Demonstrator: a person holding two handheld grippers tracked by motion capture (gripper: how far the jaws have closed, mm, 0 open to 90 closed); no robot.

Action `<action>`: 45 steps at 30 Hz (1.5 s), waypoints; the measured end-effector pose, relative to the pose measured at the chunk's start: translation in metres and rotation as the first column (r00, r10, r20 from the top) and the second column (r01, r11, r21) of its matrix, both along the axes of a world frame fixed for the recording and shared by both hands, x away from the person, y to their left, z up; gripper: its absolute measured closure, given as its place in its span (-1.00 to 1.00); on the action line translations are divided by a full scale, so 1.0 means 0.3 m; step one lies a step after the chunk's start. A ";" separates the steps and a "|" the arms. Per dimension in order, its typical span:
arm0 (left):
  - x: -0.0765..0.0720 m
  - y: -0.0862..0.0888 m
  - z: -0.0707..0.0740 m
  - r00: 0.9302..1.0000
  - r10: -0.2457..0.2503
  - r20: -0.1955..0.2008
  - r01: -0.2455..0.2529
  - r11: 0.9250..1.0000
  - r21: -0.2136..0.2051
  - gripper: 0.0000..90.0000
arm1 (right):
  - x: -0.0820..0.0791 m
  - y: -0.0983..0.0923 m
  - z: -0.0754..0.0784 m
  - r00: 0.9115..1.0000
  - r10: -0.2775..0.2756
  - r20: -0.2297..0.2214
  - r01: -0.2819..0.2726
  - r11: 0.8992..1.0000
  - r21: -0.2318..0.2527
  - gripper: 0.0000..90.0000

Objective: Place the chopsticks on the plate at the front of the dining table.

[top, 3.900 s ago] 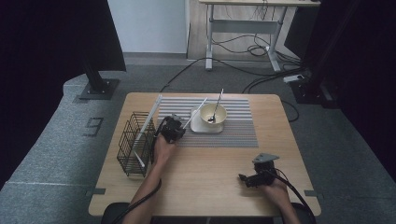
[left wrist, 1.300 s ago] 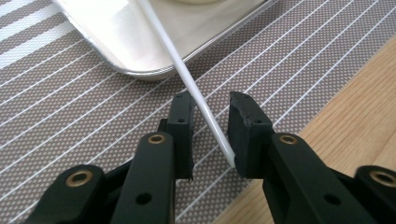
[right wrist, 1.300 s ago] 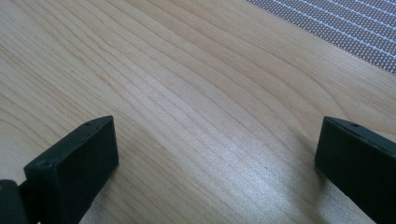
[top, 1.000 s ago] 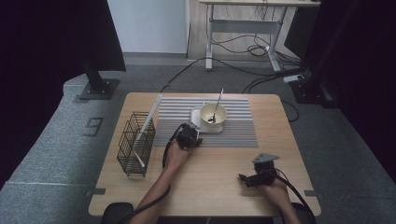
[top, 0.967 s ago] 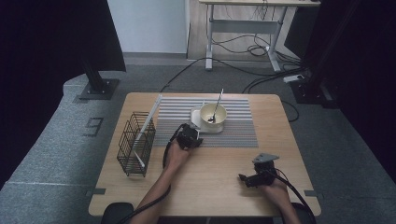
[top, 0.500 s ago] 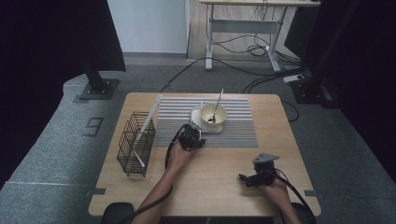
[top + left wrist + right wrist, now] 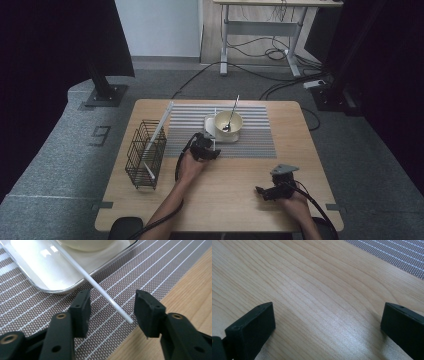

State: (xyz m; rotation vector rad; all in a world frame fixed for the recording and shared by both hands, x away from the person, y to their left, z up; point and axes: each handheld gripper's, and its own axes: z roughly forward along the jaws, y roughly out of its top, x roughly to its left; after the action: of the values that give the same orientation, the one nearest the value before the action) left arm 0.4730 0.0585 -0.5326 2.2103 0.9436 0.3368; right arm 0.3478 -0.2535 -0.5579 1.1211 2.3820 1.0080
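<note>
A thin white stick (image 7: 100, 287) lies slanted from the clear tray (image 7: 37, 267) down onto the striped placemat (image 7: 150, 267). My left gripper (image 7: 112, 307) is open, one jaw on each side of the stick's lower end, with a gap on both sides. In the high view the left gripper (image 7: 211, 151) sits at the near edge of the tray (image 7: 210, 126), which holds a cream bowl (image 7: 228, 121) with a spoon (image 7: 232, 112). My right gripper (image 7: 329, 315) is wide open over bare wood, and in the high view it (image 7: 261, 190) rests near the table's front right.
A black wire basket (image 7: 145, 155) stands at the table's left with white sticks in it and a long white stick (image 7: 161, 125) leaning across its top. The placemat (image 7: 255, 135) covers the far middle of the wooden table (image 7: 235, 210).
The left gripper has come away from the wire basket and moved right to the tray's near edge, creeping closer in the last second. The right gripper has stayed put.
</note>
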 end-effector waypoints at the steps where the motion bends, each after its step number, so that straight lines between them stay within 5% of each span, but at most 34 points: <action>1: -0.003 0.003 0.006 1.000 -0.003 0.001 0.003 1.000 -0.005 -0.02 | 0.000 0.000 0.000 1.000 0.000 0.000 0.000 1.000 0.000 -1.00; 15: -0.091 0.043 0.100 0.997 -0.051 0.058 0.054 0.996 -0.064 -0.41 | 0.000 0.000 0.000 1.000 0.000 0.000 0.000 1.000 0.000 -1.00; 27: -0.211 0.070 0.140 0.988 -0.130 0.084 0.135 0.989 -0.057 -0.76 | 0.000 0.000 0.000 1.000 -0.001 0.000 0.001 1.000 0.000 -1.00; 39: -0.326 0.113 0.117 0.985 -0.152 0.079 0.159 0.984 -0.086 -1.00 | 0.000 0.000 0.000 1.000 0.000 0.000 0.000 1.000 0.000 -1.00; 45: -0.368 0.137 0.071 0.986 -0.156 0.062 0.160 0.985 -0.059 -1.00 | 0.000 0.000 0.000 1.000 0.000 0.001 0.000 1.000 0.000 -1.00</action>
State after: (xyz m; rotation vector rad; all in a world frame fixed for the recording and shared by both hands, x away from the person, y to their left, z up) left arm 0.3626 0.0994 -0.5112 2.1891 0.7327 0.2906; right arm 0.3478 -0.2534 -0.5580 1.1208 2.3813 1.0082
